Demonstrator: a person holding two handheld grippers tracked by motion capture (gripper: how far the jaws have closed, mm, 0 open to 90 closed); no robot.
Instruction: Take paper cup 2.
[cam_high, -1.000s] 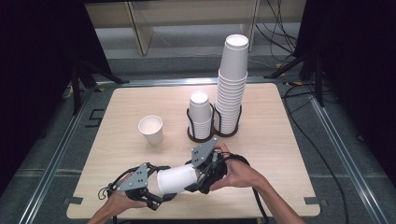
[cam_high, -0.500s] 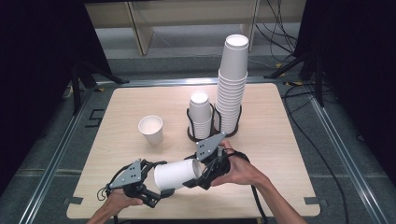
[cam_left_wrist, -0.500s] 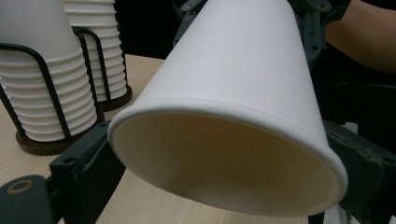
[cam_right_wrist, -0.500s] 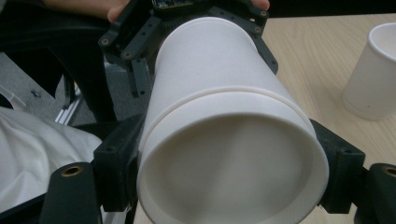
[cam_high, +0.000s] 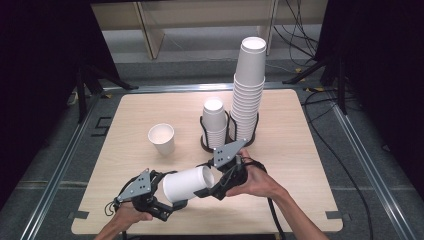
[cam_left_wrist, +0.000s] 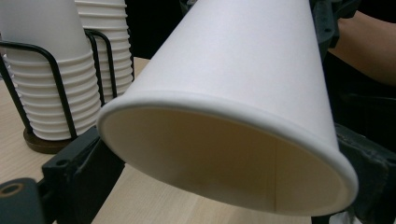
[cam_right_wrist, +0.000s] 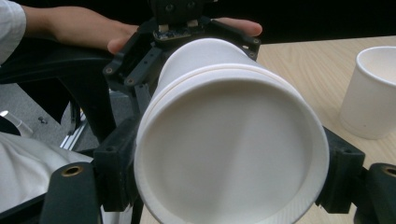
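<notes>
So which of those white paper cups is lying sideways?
The paper cup between the two grippers, held level above the table's near edge. The lone cup stands mouth-up; the cups in the wire holder sit stacked upside down.

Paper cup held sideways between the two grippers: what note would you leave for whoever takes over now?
Left gripper: jaws have just been opening, rim between them, apparently released.
Right gripper: jaws shut on the paper cup, held sideways above the table.
A second cup stands upright on the table; two stacks sit in the wire holder.
To do: probably stand this cup beside it.
</notes>
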